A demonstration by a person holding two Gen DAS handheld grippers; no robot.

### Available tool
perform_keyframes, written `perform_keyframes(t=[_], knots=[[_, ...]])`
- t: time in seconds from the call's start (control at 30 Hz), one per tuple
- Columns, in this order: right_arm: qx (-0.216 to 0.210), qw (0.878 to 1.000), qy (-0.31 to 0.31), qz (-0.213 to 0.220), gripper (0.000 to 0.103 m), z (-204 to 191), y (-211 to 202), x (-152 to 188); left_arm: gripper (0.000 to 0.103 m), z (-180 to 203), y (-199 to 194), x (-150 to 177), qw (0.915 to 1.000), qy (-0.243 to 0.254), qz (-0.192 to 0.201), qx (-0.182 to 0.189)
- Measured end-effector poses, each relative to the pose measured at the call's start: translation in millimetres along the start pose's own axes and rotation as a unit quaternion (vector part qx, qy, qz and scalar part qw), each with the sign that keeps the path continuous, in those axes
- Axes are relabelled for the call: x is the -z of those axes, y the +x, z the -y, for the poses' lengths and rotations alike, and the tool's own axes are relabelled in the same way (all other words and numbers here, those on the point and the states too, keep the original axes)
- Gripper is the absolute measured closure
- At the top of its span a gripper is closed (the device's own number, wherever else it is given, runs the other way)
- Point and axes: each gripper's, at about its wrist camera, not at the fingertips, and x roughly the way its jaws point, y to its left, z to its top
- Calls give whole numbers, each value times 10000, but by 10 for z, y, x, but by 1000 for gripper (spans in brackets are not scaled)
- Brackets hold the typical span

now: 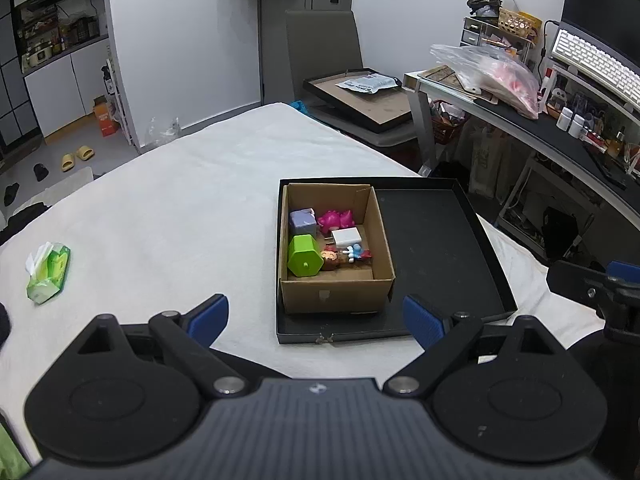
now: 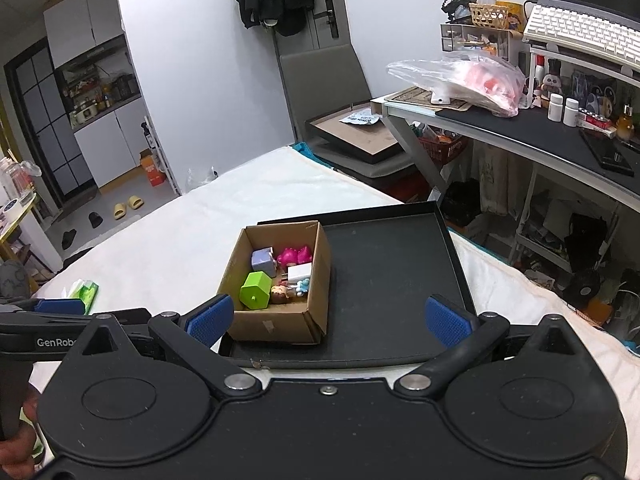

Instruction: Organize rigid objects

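A small open cardboard box (image 1: 336,248) sits in the left part of a shallow black tray (image 1: 440,248), whose right part is bare. Inside the box lie a green hexagonal container (image 1: 304,257) at the near left, a lavender cube (image 1: 302,221) behind it, a magenta toy (image 1: 335,219) at the far middle, a white charger block (image 1: 347,237) right of centre, a small brown-haired figurine (image 1: 330,259) and a blue-and-white figurine (image 1: 354,254) near the front. The tray rests on a bed (image 1: 180,208) covered in white cloth.

The left gripper (image 1: 316,316) hangs just in front of the tray's near edge, its blue-padded fingers (image 1: 210,318) spread wide and holding nothing. The right gripper (image 2: 328,318) hovers over the tray's near edge, fingers (image 2: 446,322) likewise spread wide and empty; the box's near left corner sits just beside its left finger.

A green tissue pack (image 1: 48,266) lies well apart at the left of the bed. Beyond the bed stand a grey chair (image 1: 324,52) and, to the right, a cluttered counter (image 1: 560,132) with a white keyboard (image 1: 592,60) and a plastic bag (image 1: 492,72).
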Motion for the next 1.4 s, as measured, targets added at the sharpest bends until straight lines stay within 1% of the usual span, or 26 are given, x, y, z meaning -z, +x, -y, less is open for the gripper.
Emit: perform_keyframes(t=[0.9, 1.4], knots=[[110, 9999, -41, -24, 0, -41, 42, 12, 10, -26, 22, 10, 10000, -26, -4, -53], [36, 10000, -54, -72, 0, -73, 66, 24, 10, 9, 67, 27, 9999, 108, -70, -39]])
